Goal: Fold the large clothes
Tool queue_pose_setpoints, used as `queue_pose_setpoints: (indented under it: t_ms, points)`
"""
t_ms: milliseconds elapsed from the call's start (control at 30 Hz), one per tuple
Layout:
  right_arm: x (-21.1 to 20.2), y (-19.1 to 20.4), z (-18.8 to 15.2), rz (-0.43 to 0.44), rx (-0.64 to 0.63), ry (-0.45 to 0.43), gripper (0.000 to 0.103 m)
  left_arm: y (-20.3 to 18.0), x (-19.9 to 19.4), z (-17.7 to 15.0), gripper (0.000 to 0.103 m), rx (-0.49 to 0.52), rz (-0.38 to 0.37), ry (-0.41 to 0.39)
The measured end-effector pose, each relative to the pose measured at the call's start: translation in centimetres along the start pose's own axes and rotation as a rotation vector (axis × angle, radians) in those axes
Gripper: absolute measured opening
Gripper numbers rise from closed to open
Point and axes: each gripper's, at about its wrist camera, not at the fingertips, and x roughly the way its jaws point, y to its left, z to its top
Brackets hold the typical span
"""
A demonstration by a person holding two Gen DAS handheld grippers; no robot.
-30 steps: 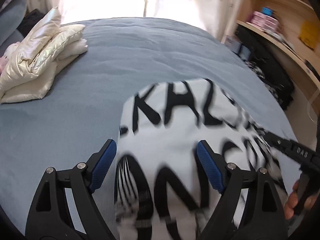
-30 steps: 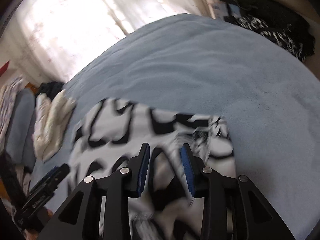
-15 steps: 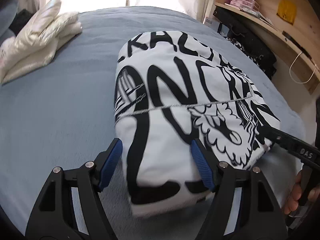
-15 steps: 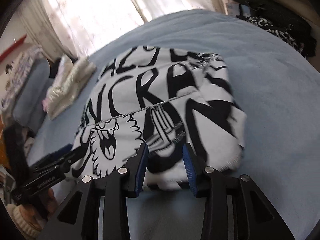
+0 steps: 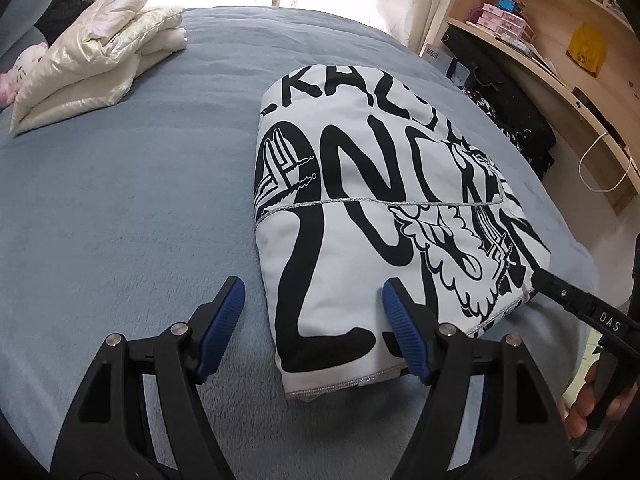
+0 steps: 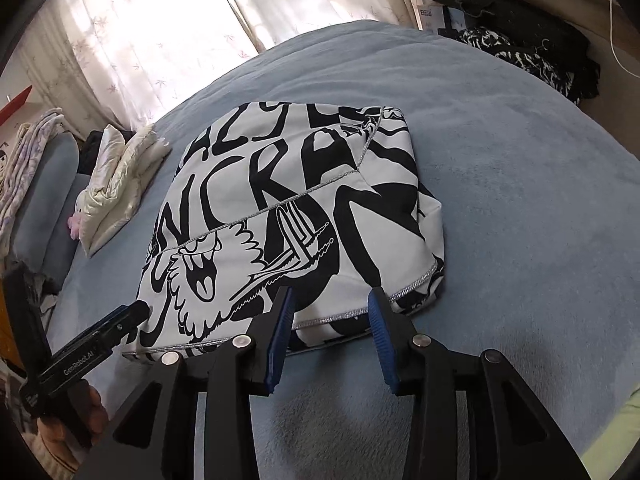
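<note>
Near the bed's [image 5: 120, 220] right edge sits the printed garment [image 5: 360, 208], folded into a chunky bundle. Left claw [image 5: 312, 332] is spread wide with the bundle's near corner between its pads, not pinched; its jaws had just been closing. Right claw [image 6: 330, 336] is partly spread, jaws just opening, hem between them, not gripped. I'd tidy that loose near hem: pinch both corners evenly and tuck, no dragging.
</note>
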Motion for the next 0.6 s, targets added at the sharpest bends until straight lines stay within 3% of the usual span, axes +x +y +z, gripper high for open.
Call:
queue_pose_setpoints:
  t_ms: [233, 367, 600]
  points:
    - [-1.1, 0.2, 0.5, -0.005, -0.005, 0.027, 0.044, -0.3, -1.4, 0.4, 0.07, -0.012, -0.014, -0.012]
    - [-2.4, 0.8, 1.1, 0.0, -0.027, 0.028, 0.057, -0.4, -2.0, 0.7, 0.07, -0.009, -0.01, -0.01]
    - [-3.9, 0.7, 3.2, 0.011, -0.06, 0.038, 0.068, 0.4, -2.3, 1.5, 0.077, -0.065, 0.056, 0.015]
